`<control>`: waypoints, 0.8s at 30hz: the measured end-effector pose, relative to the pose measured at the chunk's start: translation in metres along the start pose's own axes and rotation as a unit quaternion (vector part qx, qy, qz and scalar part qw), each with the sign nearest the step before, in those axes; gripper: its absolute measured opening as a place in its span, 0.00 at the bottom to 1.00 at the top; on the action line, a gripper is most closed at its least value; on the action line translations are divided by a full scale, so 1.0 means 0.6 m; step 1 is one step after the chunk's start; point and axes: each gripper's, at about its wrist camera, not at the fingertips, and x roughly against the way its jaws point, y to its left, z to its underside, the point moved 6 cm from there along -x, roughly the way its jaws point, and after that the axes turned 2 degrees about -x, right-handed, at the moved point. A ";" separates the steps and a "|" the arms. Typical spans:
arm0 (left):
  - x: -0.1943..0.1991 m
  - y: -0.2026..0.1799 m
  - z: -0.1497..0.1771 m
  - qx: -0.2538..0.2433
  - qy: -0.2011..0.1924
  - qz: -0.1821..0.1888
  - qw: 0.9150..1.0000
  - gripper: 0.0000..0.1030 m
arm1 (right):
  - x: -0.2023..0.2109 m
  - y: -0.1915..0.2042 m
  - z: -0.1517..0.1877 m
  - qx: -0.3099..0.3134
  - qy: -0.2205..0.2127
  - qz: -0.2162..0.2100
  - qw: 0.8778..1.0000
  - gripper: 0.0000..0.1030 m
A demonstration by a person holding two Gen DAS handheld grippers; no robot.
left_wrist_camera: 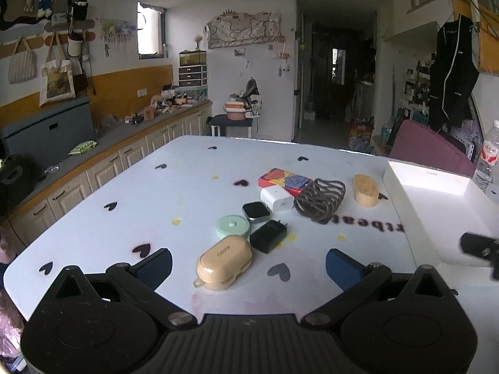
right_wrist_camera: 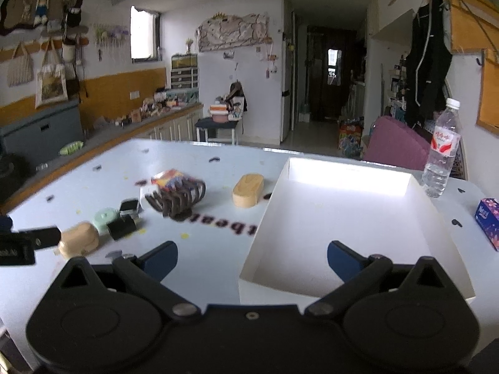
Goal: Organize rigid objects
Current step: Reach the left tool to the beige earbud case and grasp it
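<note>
Small objects lie on the white heart-print table (left_wrist_camera: 124, 205): a tan earbud case (left_wrist_camera: 224, 261), a black charger (left_wrist_camera: 268, 235), a mint round case (left_wrist_camera: 233, 226), a smartwatch (left_wrist_camera: 255, 211), a white adapter (left_wrist_camera: 277, 198), a colourful box (left_wrist_camera: 285, 180), a brown wire holder (left_wrist_camera: 321, 200) and a wooden oval block (left_wrist_camera: 365, 190). My left gripper (left_wrist_camera: 249, 263) is open, with the tan case between its fingers. My right gripper (right_wrist_camera: 252, 260) is open and empty over the near left corner of the white tray (right_wrist_camera: 430, 218). The tan case (right_wrist_camera: 79, 239) and wooden block (right_wrist_camera: 248, 189) also show there.
A water bottle (right_wrist_camera: 442, 152) stands behind the tray and a blue tissue pack (right_wrist_camera: 488, 222) lies to its right. A purple chair (right_wrist_camera: 396, 146) sits beyond the table. A counter with cabinets (left_wrist_camera: 103, 162) runs along the left.
</note>
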 end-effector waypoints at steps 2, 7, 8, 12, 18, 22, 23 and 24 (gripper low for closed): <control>0.002 0.006 -0.006 0.002 -0.006 0.004 1.000 1.00 | 0.014 -0.010 -0.016 -0.006 -0.009 0.003 1.000 1.00; -0.006 0.015 -0.022 0.009 -0.018 0.006 1.000 1.00 | 0.045 -0.039 -0.060 0.005 -0.033 0.029 0.999 1.00; -0.008 0.017 -0.024 0.011 -0.019 0.006 1.000 1.00 | 0.051 -0.047 -0.070 0.004 -0.039 0.031 0.999 1.00; -0.018 0.023 -0.035 0.016 -0.024 0.006 1.000 1.00 | 0.067 -0.092 -0.113 -0.020 -0.050 0.045 0.998 1.00; -0.033 0.040 -0.044 0.016 -0.043 -0.021 0.999 1.00 | 0.052 -0.164 -0.168 0.005 -0.059 0.102 0.993 1.00; -0.045 0.051 -0.040 0.036 -0.045 -0.019 0.998 1.00 | 0.012 -0.229 -0.188 -0.005 -0.058 0.125 0.990 1.00; -0.051 0.054 -0.038 0.036 -0.038 -0.024 0.998 1.00 | -0.001 -0.245 -0.190 -0.009 -0.052 0.126 0.991 1.00; -0.055 0.056 -0.036 0.035 -0.033 -0.030 0.998 1.00 | -0.013 -0.259 -0.192 -0.012 -0.042 0.128 0.991 1.00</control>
